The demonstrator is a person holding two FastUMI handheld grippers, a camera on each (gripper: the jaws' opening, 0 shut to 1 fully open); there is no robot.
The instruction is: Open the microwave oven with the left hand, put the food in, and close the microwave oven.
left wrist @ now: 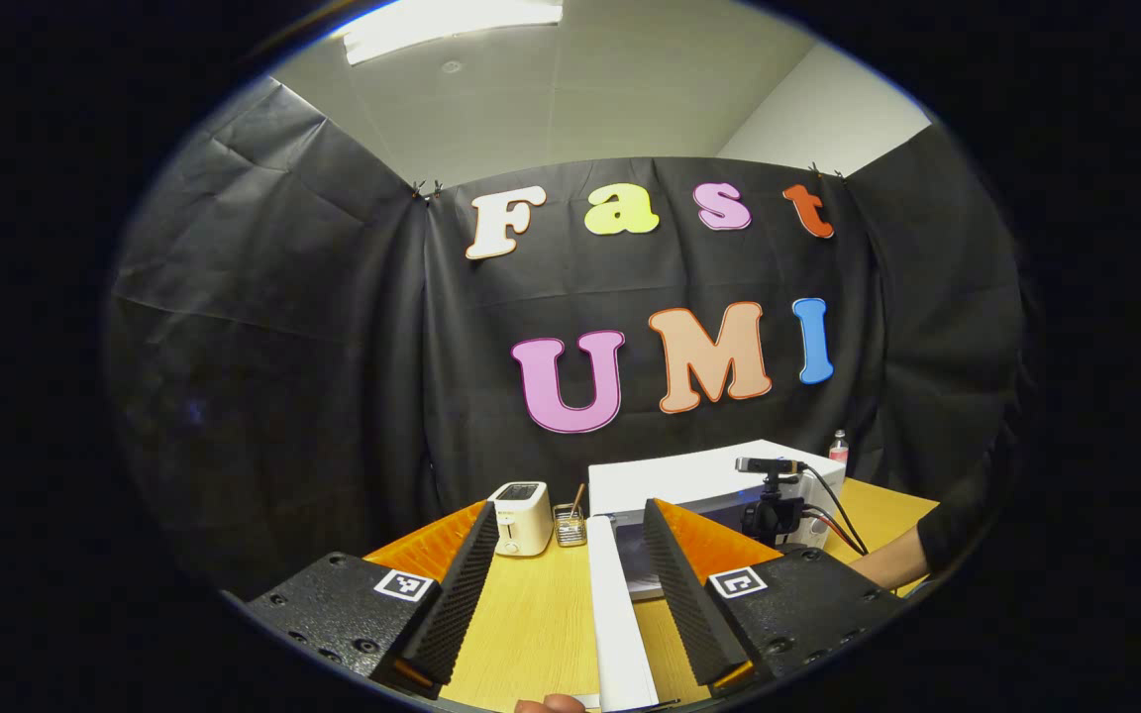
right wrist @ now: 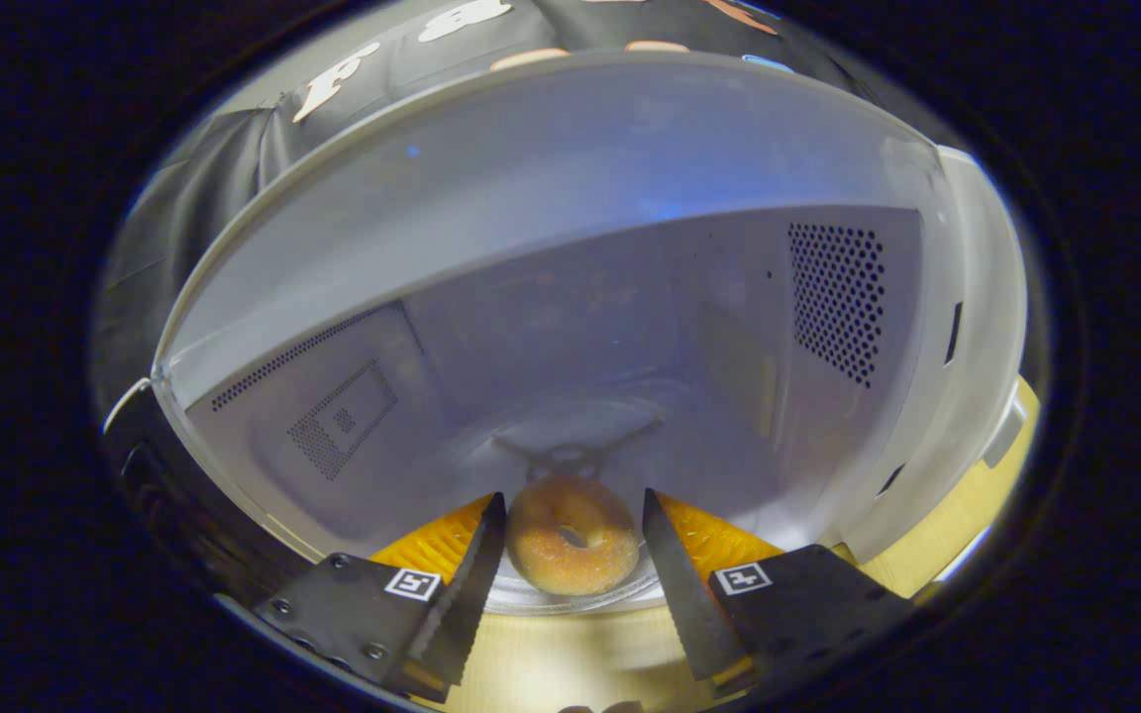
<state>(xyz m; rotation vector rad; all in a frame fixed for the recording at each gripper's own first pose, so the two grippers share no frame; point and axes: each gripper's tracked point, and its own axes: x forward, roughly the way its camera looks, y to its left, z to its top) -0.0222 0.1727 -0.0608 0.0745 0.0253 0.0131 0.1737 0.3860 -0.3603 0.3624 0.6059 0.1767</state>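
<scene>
The white microwave (left wrist: 699,480) stands on the table with its door (left wrist: 618,614) swung open and seen edge-on. My left gripper (left wrist: 570,507) is open; the door's edge runs up between its fingers, closer to the right one, and I cannot tell whether it touches. In the right gripper view I look into the microwave cavity (right wrist: 551,327). A brown ring-shaped doughnut (right wrist: 571,536) lies on the glass turntable (right wrist: 630,592). My right gripper (right wrist: 572,495) is open, with one finger close beside each side of the doughnut.
On the wooden table (left wrist: 531,624) a white toaster (left wrist: 521,517) and a small wire basket (left wrist: 570,525) stand left of the microwave. A black camera on a stand (left wrist: 772,495) with cables sits at its right, with a bottle (left wrist: 838,448) behind it. A sleeved arm (left wrist: 892,564) reaches in from the right.
</scene>
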